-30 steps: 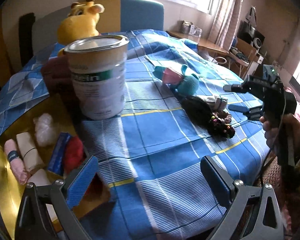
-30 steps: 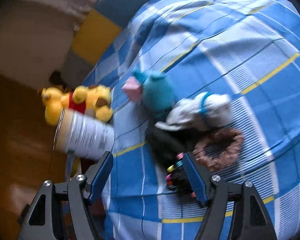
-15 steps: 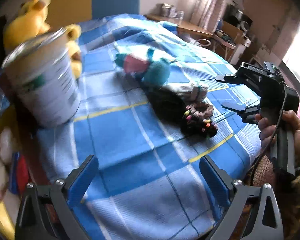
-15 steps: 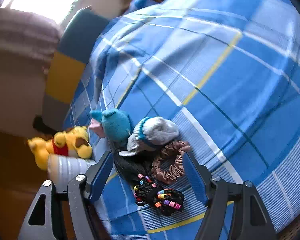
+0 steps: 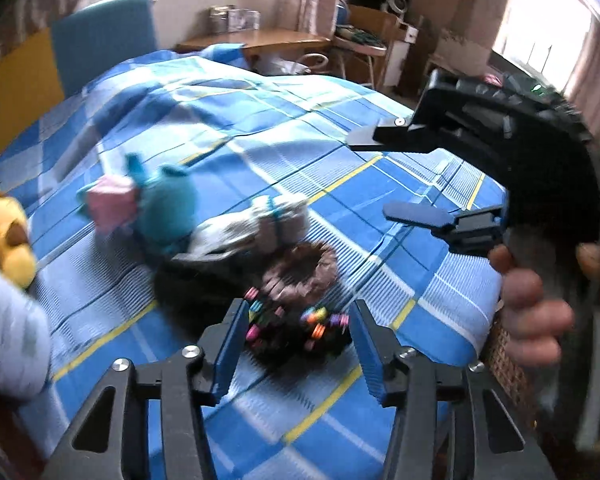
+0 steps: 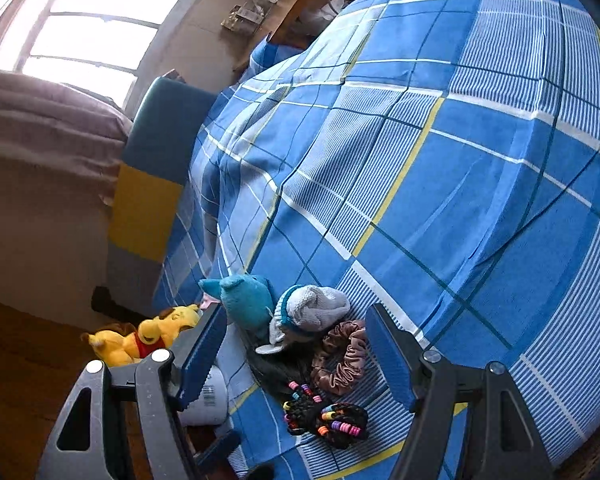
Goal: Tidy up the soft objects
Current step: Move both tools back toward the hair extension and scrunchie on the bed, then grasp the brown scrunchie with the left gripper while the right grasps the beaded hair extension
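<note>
A pile of soft things lies on the blue checked cloth (image 5: 260, 128). A black bundle with coloured hair ties (image 5: 296, 332) lies between the fingers of my open left gripper (image 5: 298, 344). Behind it are a brown scrunchie (image 5: 300, 268), a rolled white sock (image 5: 260, 228) and a teal plush toy (image 5: 156, 204). My right gripper (image 6: 296, 352) is open and hovers above the pile; it shows the bundle (image 6: 328, 416), the scrunchie (image 6: 342, 360), the sock (image 6: 312, 312) and the teal plush (image 6: 248, 296). The right gripper also appears at the right of the left wrist view (image 5: 400, 176).
A yellow bear plush (image 5: 4, 232) and a white tin can (image 5: 8, 344) stand at the left; both also show in the right wrist view, the bear (image 6: 140, 336) and the can (image 6: 208, 396). A blue and yellow headboard (image 6: 152, 172) lies beyond. The cloth's edge runs near my right hand.
My left gripper has swung right, away from the can and the yellow box, and come down over the hair-tie bundle. The right gripper has risen and tilted above the pile.
</note>
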`<state>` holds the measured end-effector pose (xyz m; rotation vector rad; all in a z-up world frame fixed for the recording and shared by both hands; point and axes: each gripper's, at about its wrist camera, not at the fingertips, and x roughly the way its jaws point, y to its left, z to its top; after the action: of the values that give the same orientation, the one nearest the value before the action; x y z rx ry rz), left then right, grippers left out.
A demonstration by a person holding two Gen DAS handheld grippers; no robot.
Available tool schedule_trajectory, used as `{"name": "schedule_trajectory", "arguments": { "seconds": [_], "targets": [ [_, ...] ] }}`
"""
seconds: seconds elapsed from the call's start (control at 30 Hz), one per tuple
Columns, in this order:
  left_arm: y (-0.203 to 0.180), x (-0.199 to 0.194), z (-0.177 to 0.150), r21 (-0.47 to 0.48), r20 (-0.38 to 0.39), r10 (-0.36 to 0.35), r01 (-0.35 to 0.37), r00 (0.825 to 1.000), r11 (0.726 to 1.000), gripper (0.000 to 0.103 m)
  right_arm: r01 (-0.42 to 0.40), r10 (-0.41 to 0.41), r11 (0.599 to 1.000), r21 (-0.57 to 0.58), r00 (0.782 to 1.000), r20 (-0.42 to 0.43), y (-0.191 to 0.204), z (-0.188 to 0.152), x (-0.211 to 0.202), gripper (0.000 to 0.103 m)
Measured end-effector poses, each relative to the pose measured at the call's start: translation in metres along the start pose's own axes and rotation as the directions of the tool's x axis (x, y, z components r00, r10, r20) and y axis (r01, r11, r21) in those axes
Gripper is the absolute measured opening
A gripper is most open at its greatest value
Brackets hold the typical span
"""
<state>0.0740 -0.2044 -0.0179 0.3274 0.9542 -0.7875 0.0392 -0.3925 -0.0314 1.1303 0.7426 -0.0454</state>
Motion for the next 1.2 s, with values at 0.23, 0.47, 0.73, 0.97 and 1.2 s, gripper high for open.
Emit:
{"name": "schedule_trajectory", "arguments": {
  "seconds": [0.23,0.47,0.73,0.97,1.2],
  "targets": [
    [-0.023,0.057,0.02,0.082,-0.07,0.017,-0.011,0.997,0.997,0.037,-0.032,0.032,0.999,0.03,0.999,-0.003,-0.005,0.002,-0.002,0.074],
    [-0.016,0.084,0.017,0.036,-0.114,0.042,-0.038,0.993,0.999,0.008,-0.034,0.034,0.999,0.022,0.999,0.004,-0.004,0.001,-0.003,0.074],
    [0.025,-0.01,-0.001,-0.129,0.114,-0.11,0.124,0.987,0.984,0.009,-0.02,0.02,0.999,-0.046,1.0,-0.014,0.007,-0.003,0.002,0.074],
    [0.065,-0.064,-0.065,-0.231,0.121,-0.036,0.064,0.992,0.971,0.01,0.019,-0.08,0.971,-0.238,0.966,-0.246,0.033,-0.028,0.045,0.074],
    [0.072,-0.053,-0.131,-0.249,0.008,0.088,-0.084,0.996,0.965,0.01,0.088,-0.326,0.82,-0.565,0.884,-0.335,0.064,-0.082,0.084,0.074]
  ]
}}
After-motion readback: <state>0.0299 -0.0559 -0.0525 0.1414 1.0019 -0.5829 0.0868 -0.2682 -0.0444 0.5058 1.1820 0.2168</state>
